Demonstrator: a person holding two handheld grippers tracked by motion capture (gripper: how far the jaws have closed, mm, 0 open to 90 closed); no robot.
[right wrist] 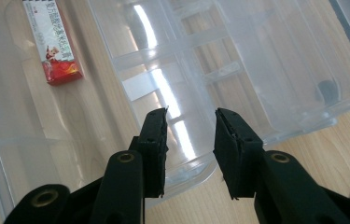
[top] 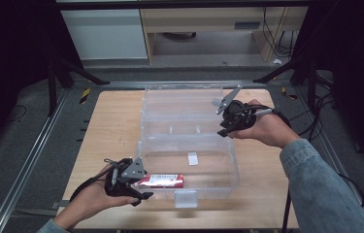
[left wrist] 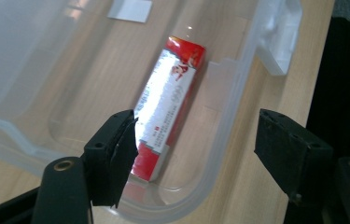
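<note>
A clear plastic box (top: 189,160) stands open in the middle of the wooden table (top: 111,126), its lid (top: 182,109) folded back toward the far edge. A red and silver carton (top: 161,181) lies flat on the floor of the box, in its near left corner, running along the near wall. The left gripper (top: 138,191) sits at that same corner near the table's near edge, held in the person's left hand (top: 90,201). In the left gripper view its jaws stand wide apart and straddle the near wall of the box: one jaw is inside, just beside the near end of the carton (left wrist: 168,105), the other outside over the table, and neither pad presses on anything. The right gripper (top: 224,127) is at the right side of the box, where lid and base meet, held in the right hand (top: 267,127). In the right gripper view its jaws are partly open at the clear rim (right wrist: 186,170), which lies in the gap between them; I cannot tell whether the pads touch it.
</note>
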